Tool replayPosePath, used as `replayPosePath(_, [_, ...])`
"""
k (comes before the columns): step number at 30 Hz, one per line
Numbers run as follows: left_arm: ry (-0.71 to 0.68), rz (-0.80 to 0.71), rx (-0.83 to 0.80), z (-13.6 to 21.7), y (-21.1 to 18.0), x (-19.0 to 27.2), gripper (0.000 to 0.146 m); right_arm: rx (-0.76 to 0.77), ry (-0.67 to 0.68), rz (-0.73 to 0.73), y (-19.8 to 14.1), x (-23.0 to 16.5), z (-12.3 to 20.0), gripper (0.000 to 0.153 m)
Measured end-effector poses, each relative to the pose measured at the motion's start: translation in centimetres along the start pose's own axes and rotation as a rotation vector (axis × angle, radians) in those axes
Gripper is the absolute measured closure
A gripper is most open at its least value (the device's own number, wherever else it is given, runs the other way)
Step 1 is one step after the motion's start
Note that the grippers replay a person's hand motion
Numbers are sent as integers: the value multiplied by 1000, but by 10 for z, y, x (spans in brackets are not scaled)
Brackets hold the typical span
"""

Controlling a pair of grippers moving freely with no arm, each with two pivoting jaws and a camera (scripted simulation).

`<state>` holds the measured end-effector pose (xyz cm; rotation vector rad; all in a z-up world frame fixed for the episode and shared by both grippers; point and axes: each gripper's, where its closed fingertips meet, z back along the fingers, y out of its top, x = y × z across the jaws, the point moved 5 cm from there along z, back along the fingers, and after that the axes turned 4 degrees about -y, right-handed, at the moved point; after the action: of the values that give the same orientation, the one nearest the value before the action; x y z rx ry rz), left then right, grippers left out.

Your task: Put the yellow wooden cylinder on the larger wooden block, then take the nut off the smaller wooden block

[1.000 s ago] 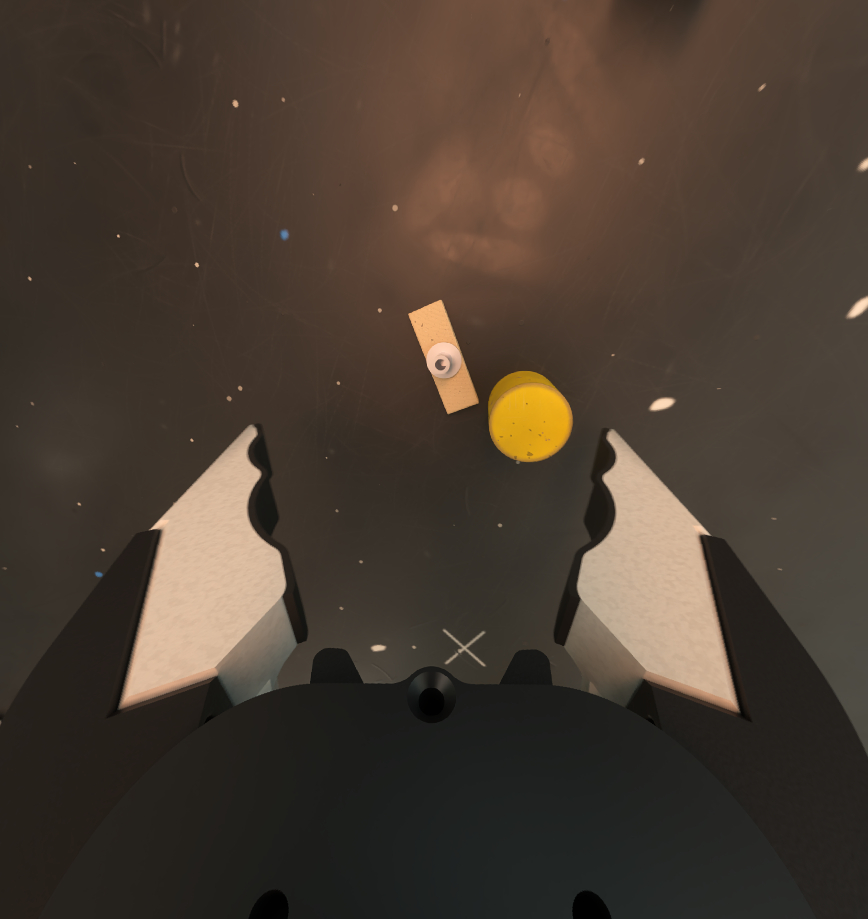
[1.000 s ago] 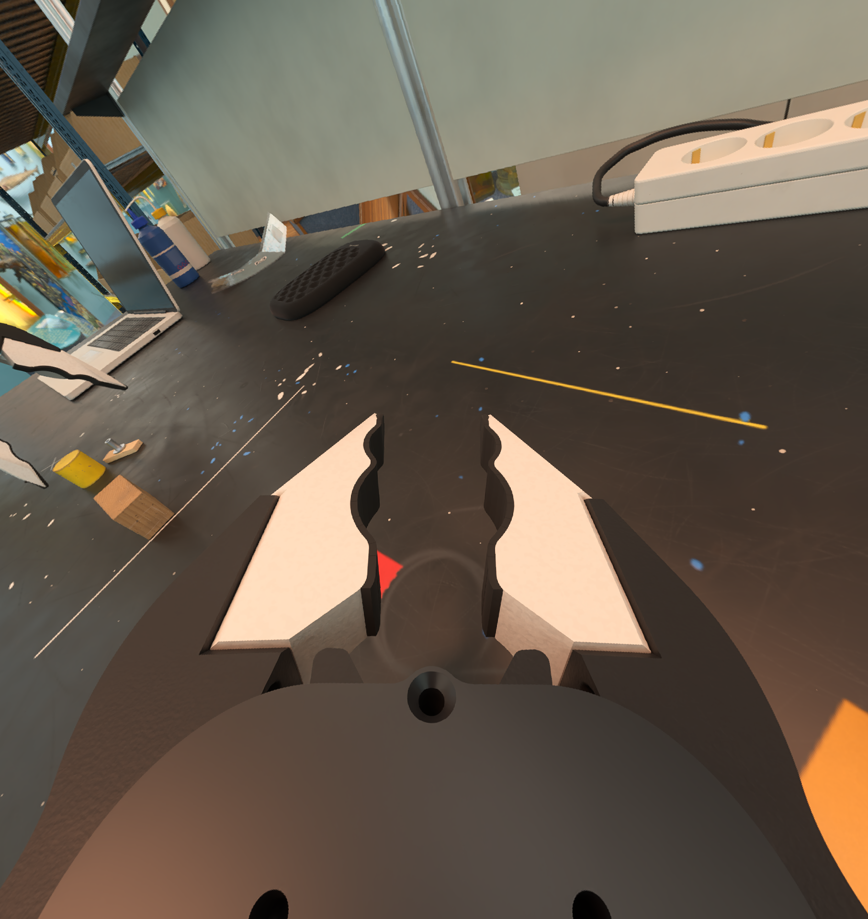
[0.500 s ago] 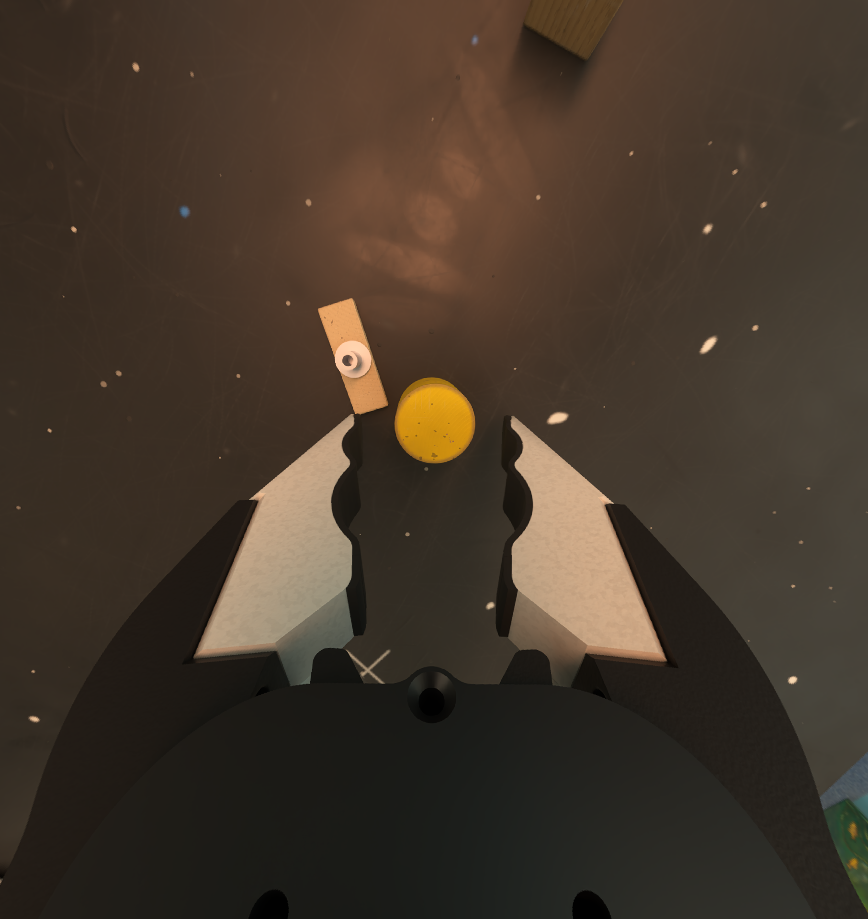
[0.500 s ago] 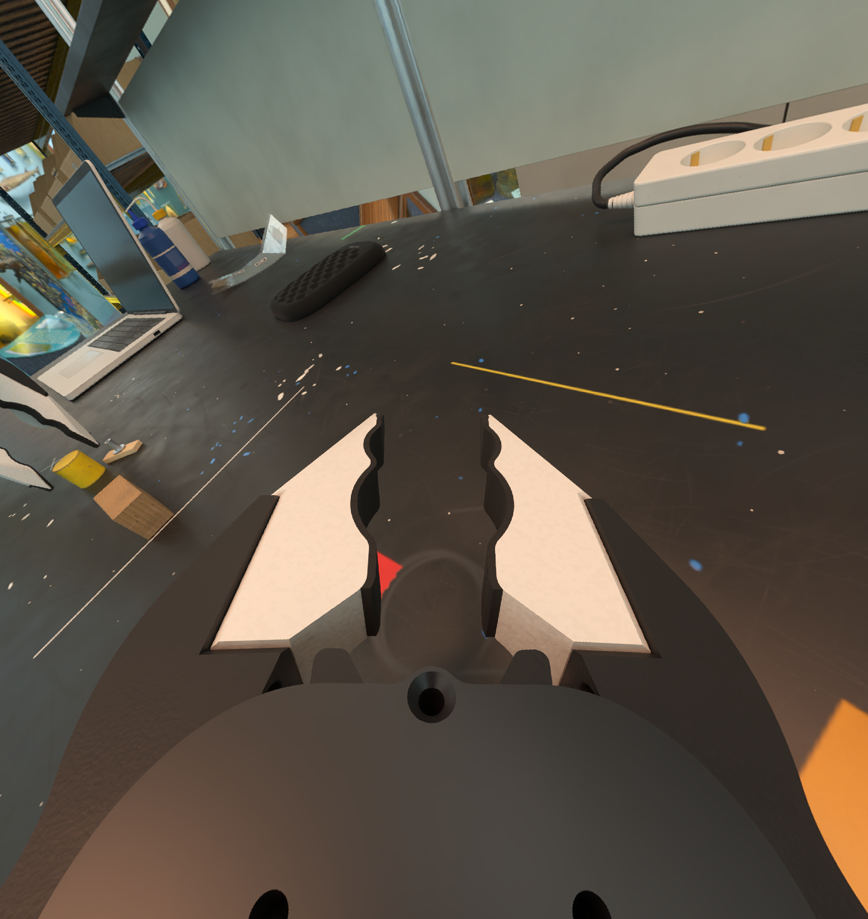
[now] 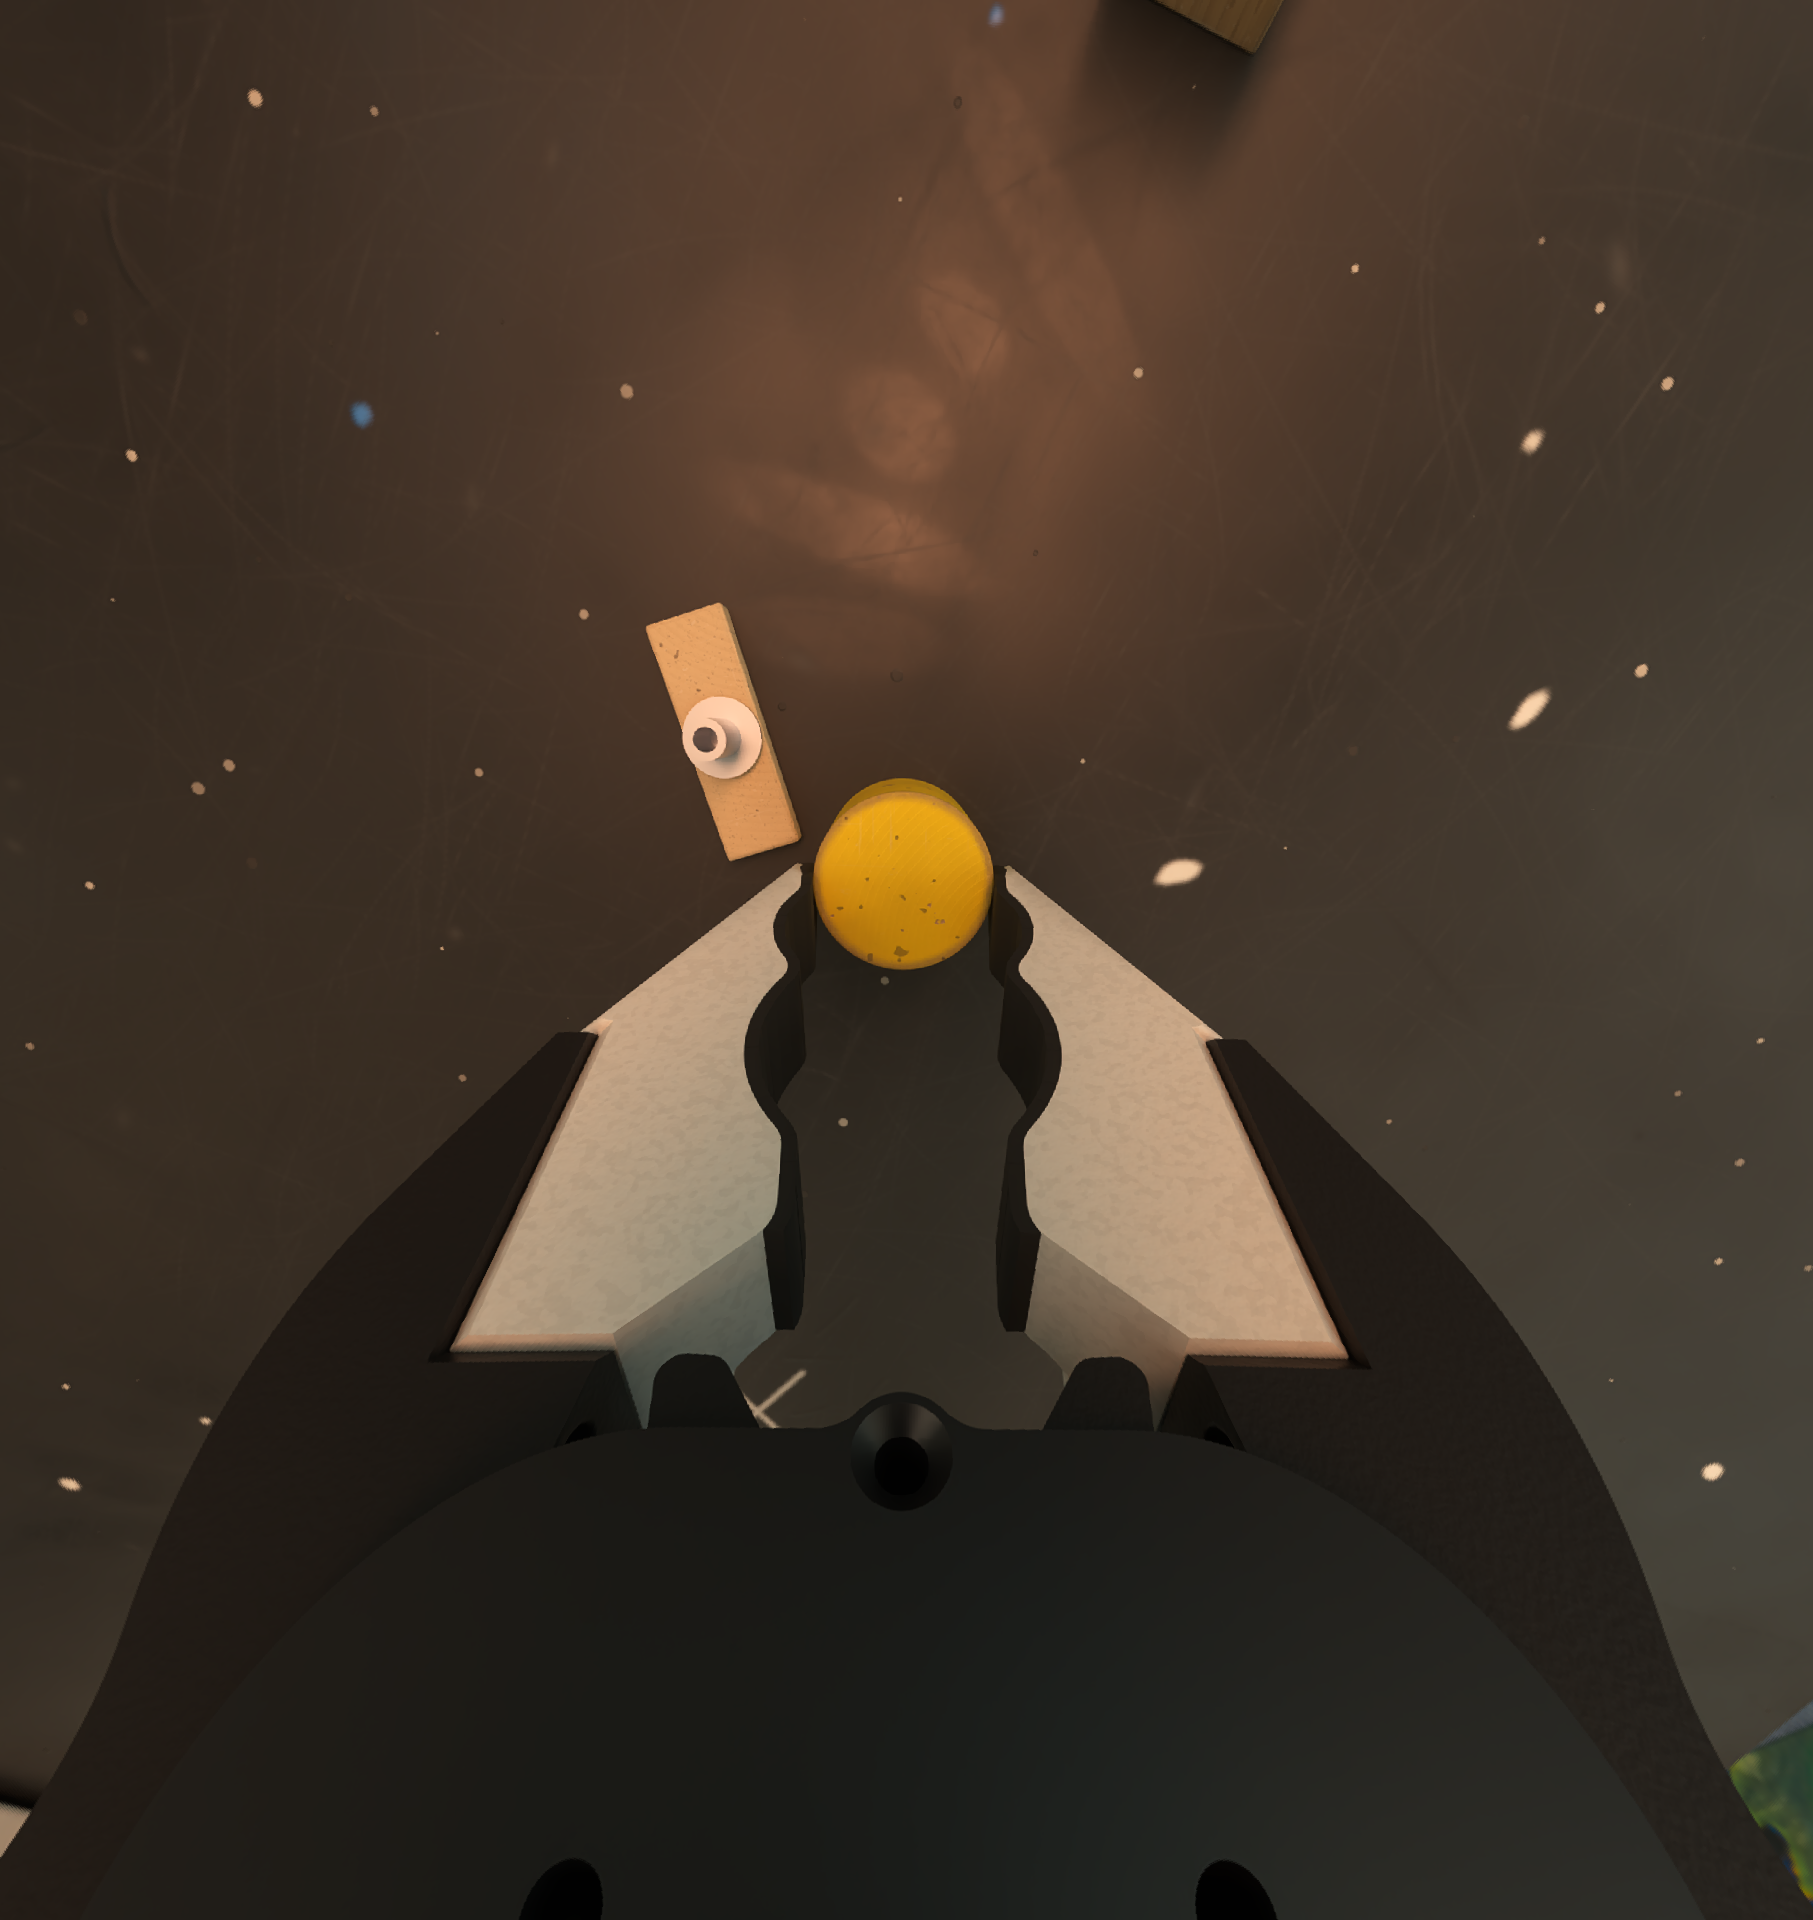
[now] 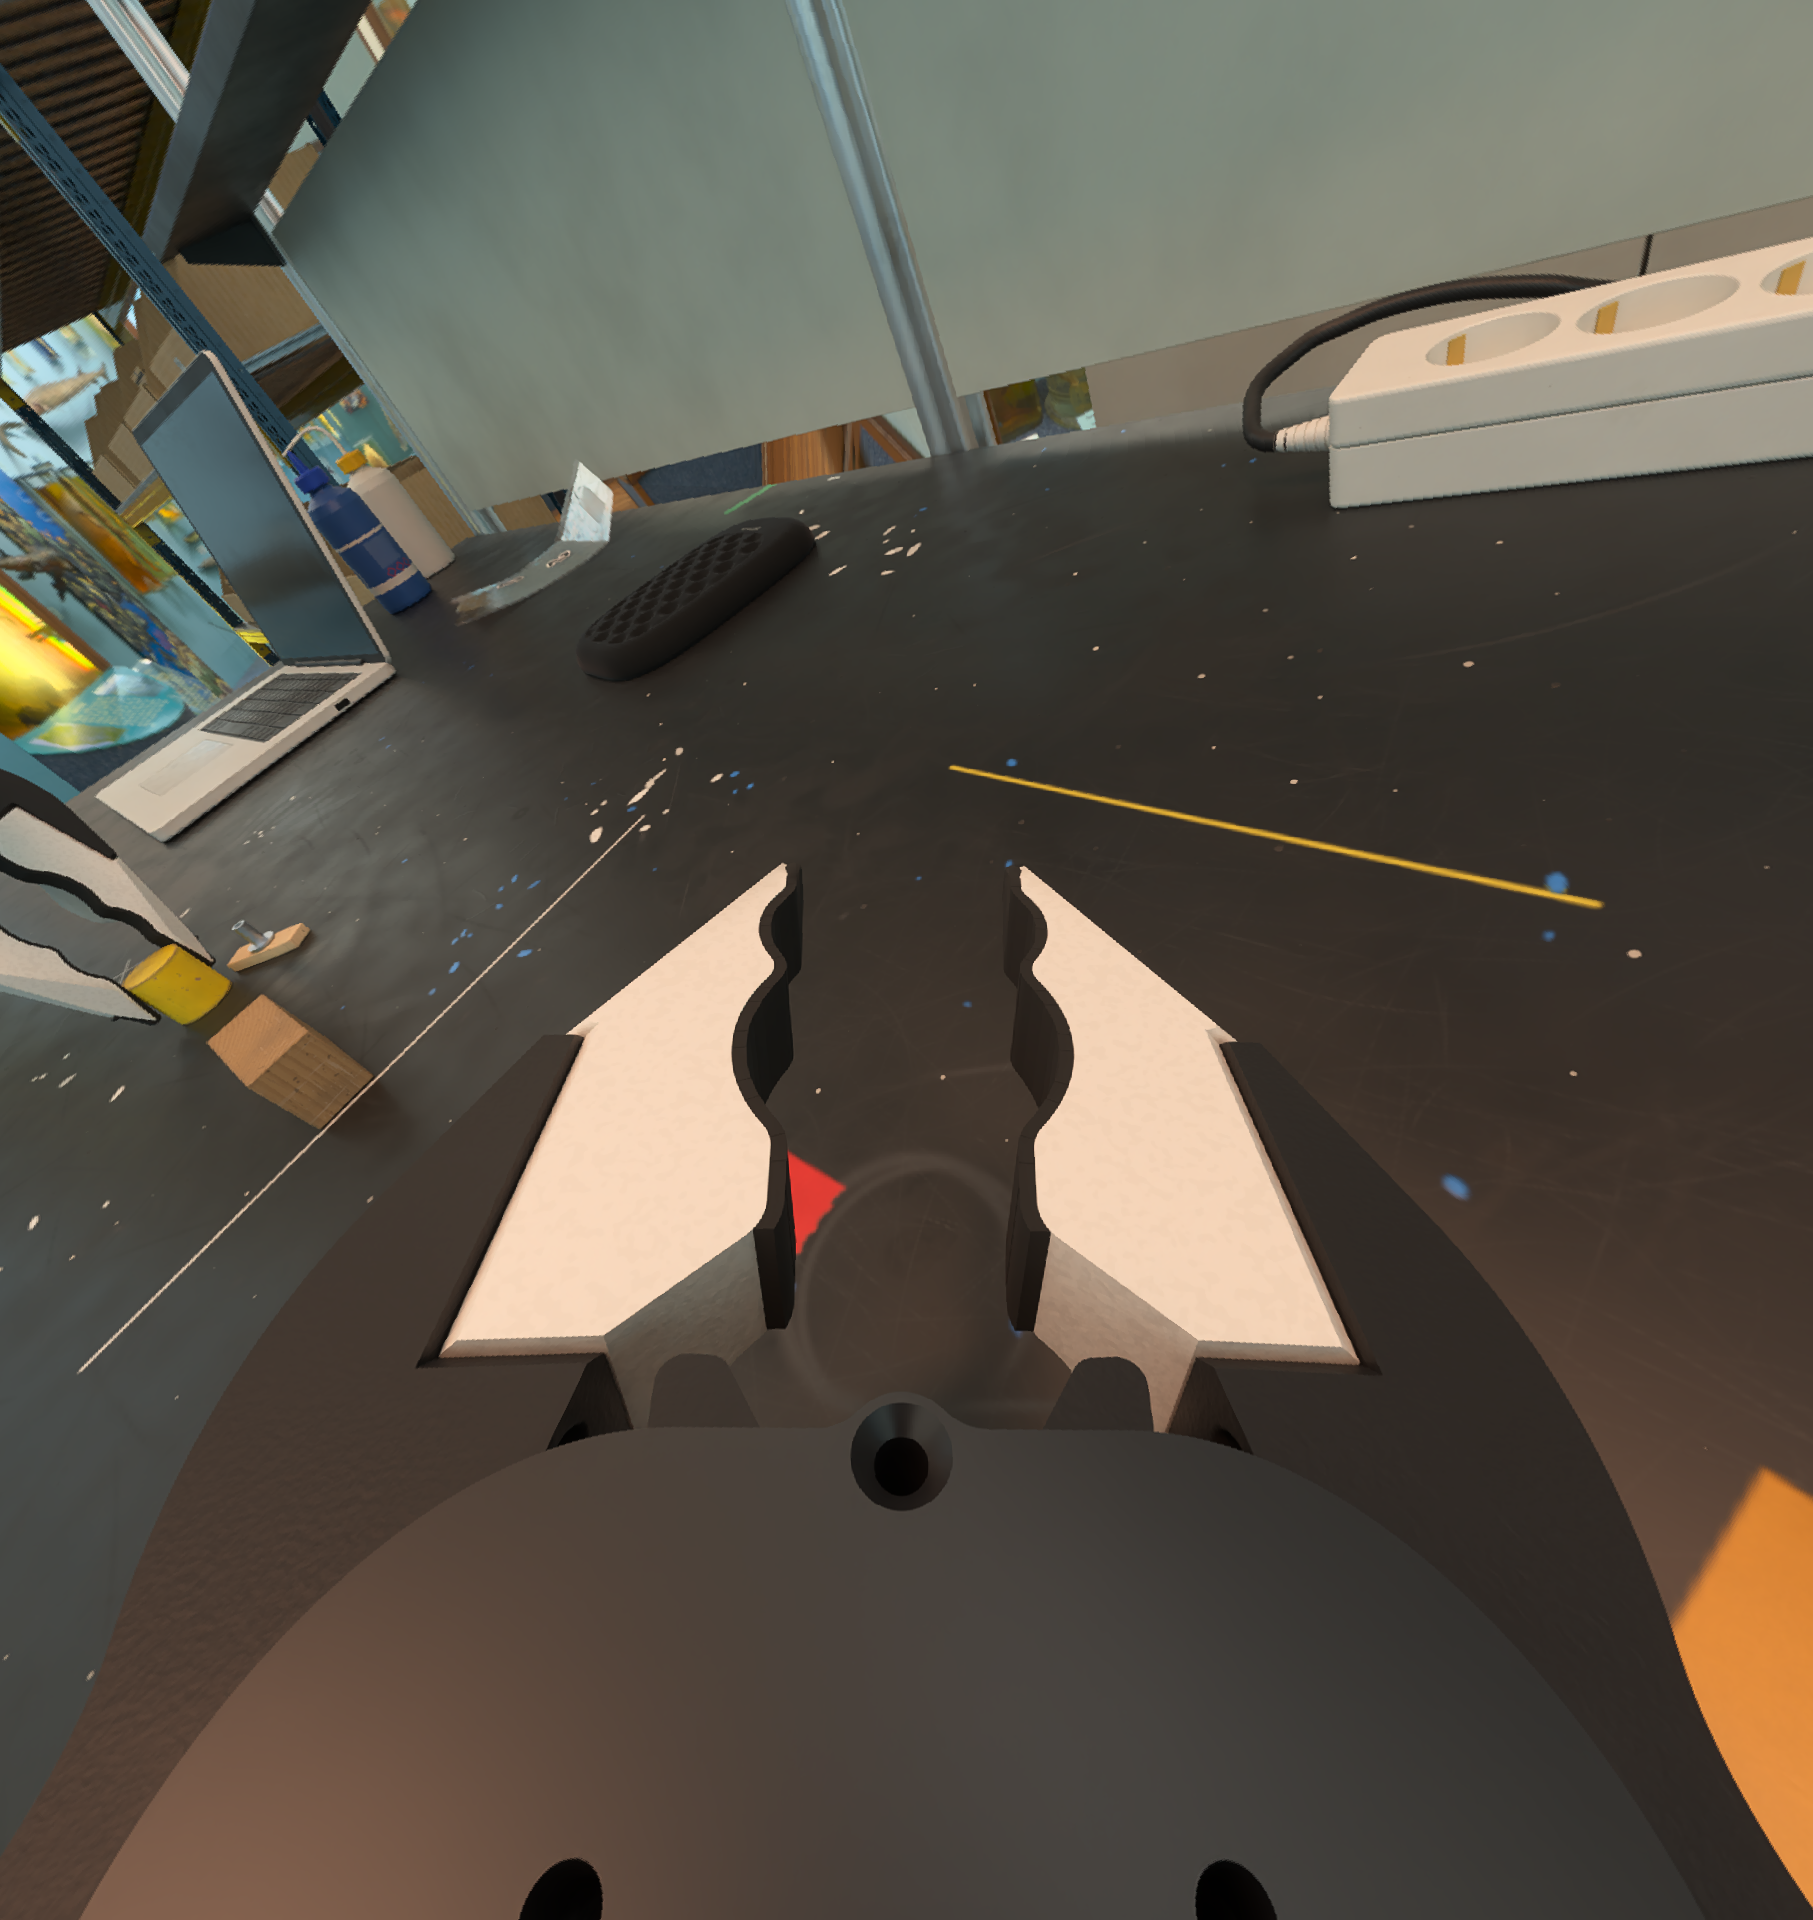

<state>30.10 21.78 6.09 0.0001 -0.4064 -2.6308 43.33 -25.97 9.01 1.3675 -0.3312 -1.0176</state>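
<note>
Dark speckled table (image 6: 1297, 644) carries everything. Power strip (image 6: 1608, 384) sits at its far edge w/ black cable; laptop (image 6: 247, 665) stands open well beyond the larger wooden block (image 6: 289, 1060), w/ a blue bottle (image 6: 367, 540) and white bottle (image 6: 403, 514) past it and a black perforated pad (image 6: 699, 597) farther along. Right gripper (image 6: 902, 883) hovers well apart from the larger block, jaws spread w/ a moderate gap, nothing between them, only bare table and a red patch (image 6: 814, 1195) under them. Left gripper (image 5: 902, 878) looks straight down; its fingertips (image 5: 793, 894) flank the yellow wooden cylinder (image 5: 902, 873), jaws drawn in to the cyl's sides, seemingly touching both, cyl right at the tips, upright on the table, just beside the larger block. Smaller wooden block (image 5: 723, 730) lies flat just beyond the cyl, tilted, its near corner close to the left fingertip but apart. Nut (image 5: 720, 736) sits on its middle. Left wrist view shows only a corner of the larger block (image 5: 1219, 19) at top edge; right wrist view shows the whole block, the left gripper (image 6: 143, 987) from the side on the cyl (image 6: 180, 982), plus the small block (image 6: 270, 945) and nut (image 6: 249, 932) behind.
</note>
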Motion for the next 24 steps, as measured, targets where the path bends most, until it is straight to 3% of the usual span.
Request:
replayPosePath(8, [40,6,21,13,1,-2,113,10,4,1,1,0,1,114])
replayPosePath(16, [137,-1,107,57,21,-19,113,21,4,5,1,-1,2,114])
replayPosePath(24, [185,-21,182,77,37,-26,113,29,5,7,2,-1,3,114])
